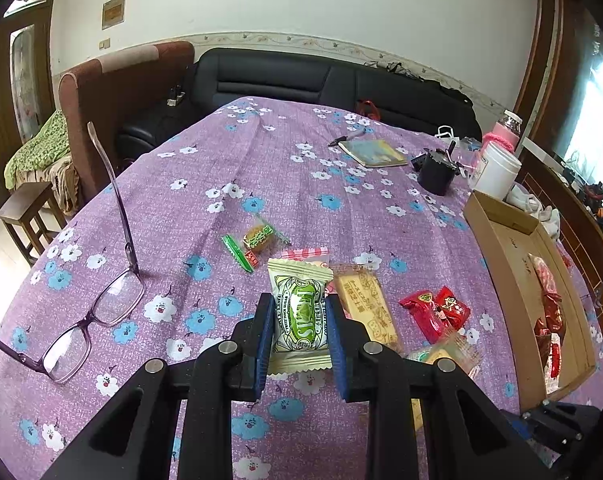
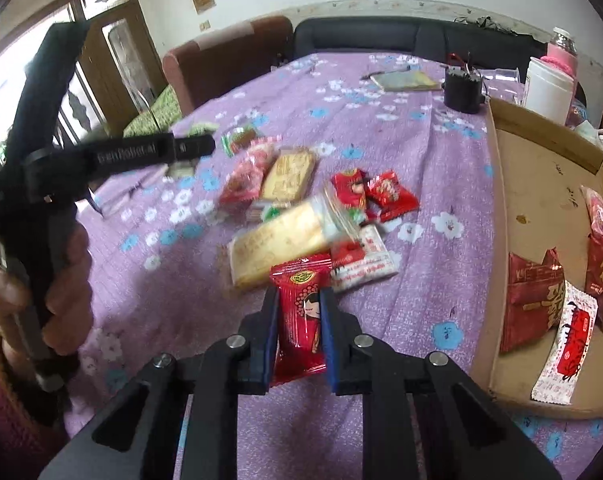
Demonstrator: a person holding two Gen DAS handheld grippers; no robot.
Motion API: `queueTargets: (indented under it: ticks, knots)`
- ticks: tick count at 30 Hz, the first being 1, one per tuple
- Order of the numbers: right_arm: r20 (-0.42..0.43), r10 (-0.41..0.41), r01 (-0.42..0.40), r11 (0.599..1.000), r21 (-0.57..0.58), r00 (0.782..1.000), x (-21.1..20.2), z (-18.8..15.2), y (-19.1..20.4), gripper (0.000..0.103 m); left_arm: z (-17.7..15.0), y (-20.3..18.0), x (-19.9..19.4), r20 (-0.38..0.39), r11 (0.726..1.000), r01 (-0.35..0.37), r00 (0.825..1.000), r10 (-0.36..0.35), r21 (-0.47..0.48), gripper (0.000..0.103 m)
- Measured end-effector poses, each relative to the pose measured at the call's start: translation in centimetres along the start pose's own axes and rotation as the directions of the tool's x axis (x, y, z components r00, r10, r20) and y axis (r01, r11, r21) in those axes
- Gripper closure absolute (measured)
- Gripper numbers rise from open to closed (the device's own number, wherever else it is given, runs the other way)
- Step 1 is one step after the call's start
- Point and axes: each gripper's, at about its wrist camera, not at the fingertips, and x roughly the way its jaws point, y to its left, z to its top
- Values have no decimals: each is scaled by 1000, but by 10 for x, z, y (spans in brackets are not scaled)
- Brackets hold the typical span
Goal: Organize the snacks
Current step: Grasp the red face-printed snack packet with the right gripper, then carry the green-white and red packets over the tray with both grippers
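Observation:
My left gripper is shut on a green and white candy packet, held above the purple flowered tablecloth. My right gripper is shut on a red snack packet with a cartoon figure. Loose snacks lie on the cloth: a yellow biscuit pack, a tan biscuit pack, two red packets, a small green-wrapped sweet. The cardboard box at the right holds several red and white packets. In the right wrist view a hand holds the left gripper's handle at the left.
Purple-framed glasses stand on the cloth at the left. At the far right sit a black cup, a white jar, a notebook with a pen. A black sofa and a brown chair stand beyond the table.

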Motion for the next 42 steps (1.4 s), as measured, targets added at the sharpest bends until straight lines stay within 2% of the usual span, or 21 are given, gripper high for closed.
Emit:
queueTargets:
  ticks: [13, 21, 27, 42]
  knots:
    - [147, -14, 0, 995, 96, 989, -26, 14, -17, 85, -2, -10, 5, 16, 999, -11, 1000, 11, 37, 76]
    - [192, -8, -13, 994, 108, 981, -36, 15, -21, 85, -2, -21, 0, 23, 997, 26, 999, -28, 72, 76]
    - [186, 0, -23, 992, 120, 983, -34, 14, -24, 85, -5, -28, -5, 46, 994, 16, 999, -21, 108, 76]
    - [184, 7, -30, 992, 119, 983, -34, 13, -22, 85, -4, -23, -4, 44, 996, 3, 999, -7, 91, 76]
